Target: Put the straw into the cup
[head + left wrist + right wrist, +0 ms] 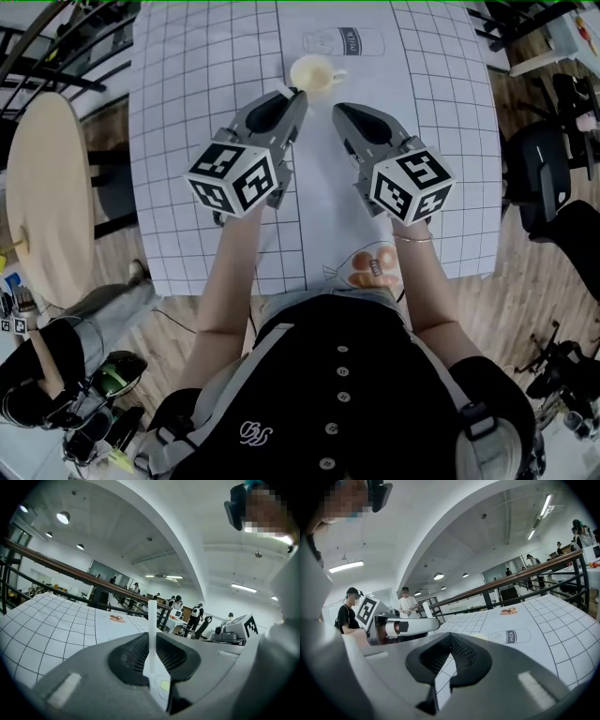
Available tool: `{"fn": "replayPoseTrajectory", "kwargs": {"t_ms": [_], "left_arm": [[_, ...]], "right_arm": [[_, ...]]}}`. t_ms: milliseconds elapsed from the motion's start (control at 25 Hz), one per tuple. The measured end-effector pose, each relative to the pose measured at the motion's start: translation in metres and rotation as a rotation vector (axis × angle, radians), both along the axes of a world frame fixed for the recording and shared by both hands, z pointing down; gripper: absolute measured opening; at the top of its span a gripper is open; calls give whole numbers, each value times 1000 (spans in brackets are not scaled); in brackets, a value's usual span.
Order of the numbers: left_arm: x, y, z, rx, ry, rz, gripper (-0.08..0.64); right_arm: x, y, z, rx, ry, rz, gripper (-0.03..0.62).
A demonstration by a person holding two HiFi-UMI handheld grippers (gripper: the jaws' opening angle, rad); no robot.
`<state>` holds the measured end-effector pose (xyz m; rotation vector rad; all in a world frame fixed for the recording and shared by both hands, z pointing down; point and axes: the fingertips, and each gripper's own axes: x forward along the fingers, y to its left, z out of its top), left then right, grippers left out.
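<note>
Left hand-held gripper (289,97): I am pinching the white straw (152,618) between its jaws, which are closed on it. The straw's upper part is sticking out past the tips.
Right hand-held gripper (339,110): I am holding it at 3 o'clock of the left one, with the jaws together and nothing between them.
Cup (314,73): it is standing upright on the table (206,75), at 1 o'clock just beyond the left tips.
Progress: the straw is gripped and near the cup but not yet in it. By my judgement, lining it up over the mouth and lowering it are still to do.
Views: the head view is showing the cup and the spacing. Only the left gripper view is showing the grip, and it has no cup in it.
</note>
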<state>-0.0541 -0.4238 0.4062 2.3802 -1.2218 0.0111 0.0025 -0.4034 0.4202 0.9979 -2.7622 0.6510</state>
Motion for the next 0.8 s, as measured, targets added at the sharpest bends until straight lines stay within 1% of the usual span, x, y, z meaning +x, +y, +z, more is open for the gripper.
{"fn": "replayPoseTrajectory", "kwargs": {"t_ms": [120, 200, 280, 440, 520, 720, 800], "left_arm": [[3, -12, 3, 12, -7, 15, 46], [5, -19, 4, 25, -26, 21, 46], [5, -27, 3, 39, -40, 18, 46], [3, -45, 2, 63, -38, 4, 48], [3, -53, 4, 70, -51, 0, 48], [5, -64, 19, 50, -71, 0, 48], [6, -66, 27, 38, -91, -3, 48]], "right_arm": [[0, -13, 4, 3, 3, -2, 0], [0, -20, 7, 5, 11, -6, 0], [0, -27, 8, 5, 12, -5, 0], [0, -41, 11, 2, 8, 1, 0], [0, -47, 14, -2, 7, 2, 0], [-2, -52, 26, -26, 14, -2, 0], [-1, -52, 32, -37, 21, 0, 0]]}}
